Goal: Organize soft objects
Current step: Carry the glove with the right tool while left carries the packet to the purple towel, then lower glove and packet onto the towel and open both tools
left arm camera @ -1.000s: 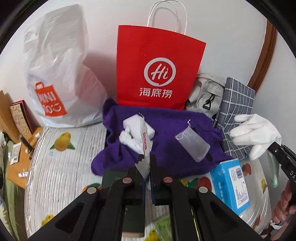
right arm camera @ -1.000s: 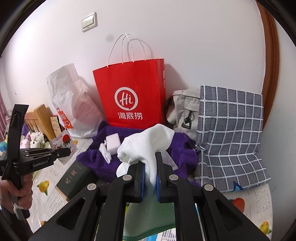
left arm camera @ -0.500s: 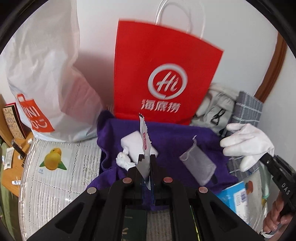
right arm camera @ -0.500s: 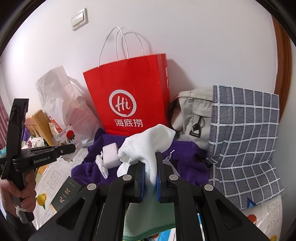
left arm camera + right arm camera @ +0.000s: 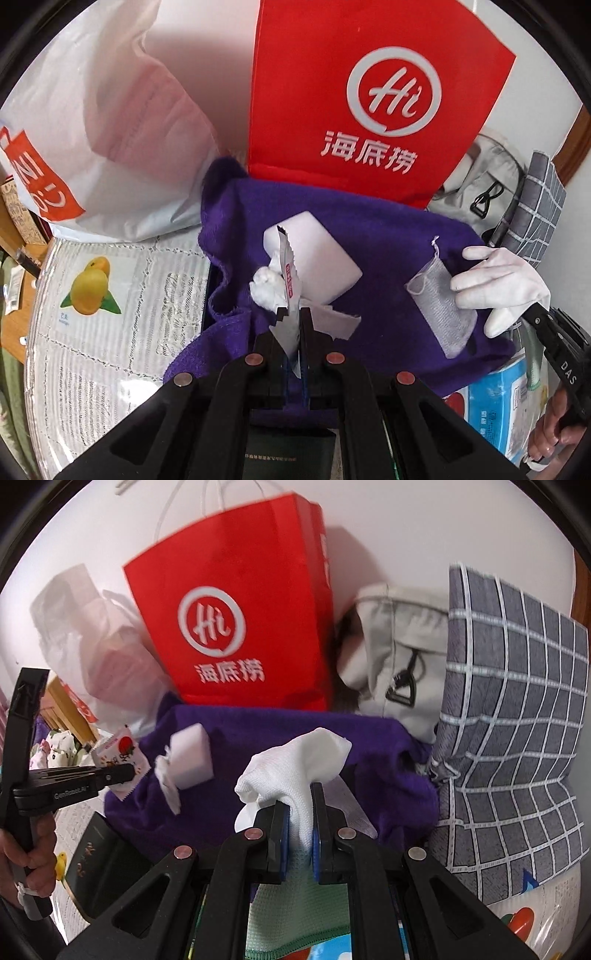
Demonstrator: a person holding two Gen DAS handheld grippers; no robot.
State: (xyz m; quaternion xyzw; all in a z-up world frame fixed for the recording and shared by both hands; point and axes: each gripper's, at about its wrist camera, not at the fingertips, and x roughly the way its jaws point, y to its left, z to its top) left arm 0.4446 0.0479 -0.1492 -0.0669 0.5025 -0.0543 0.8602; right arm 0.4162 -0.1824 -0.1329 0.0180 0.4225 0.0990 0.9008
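My left gripper (image 5: 293, 332) is shut on a small snack packet (image 5: 289, 275), held upright above a purple towel (image 5: 369, 229); the packet also shows in the right wrist view (image 5: 120, 753). My right gripper (image 5: 298, 812) is shut on a white glove (image 5: 295, 771), which also shows in the left wrist view (image 5: 498, 280) over the towel's right side. On the towel lie a white sponge block (image 5: 317, 254), a crumpled white tissue (image 5: 267, 288) and a grey mesh pouch (image 5: 439, 306).
A red paper bag (image 5: 369, 92) stands behind the towel against the wall. A white plastic bag (image 5: 103, 129) is to its left, a beige bag (image 5: 399, 657) and a grey checked cushion (image 5: 509, 709) to its right. A dark book (image 5: 99, 853), a green cloth (image 5: 295, 904) and a blue box (image 5: 495, 406) lie nearby.
Both grippers have moved forward toward the purple towel and the red bag, each still holding its item. The glove now hangs over the mesh pouch.
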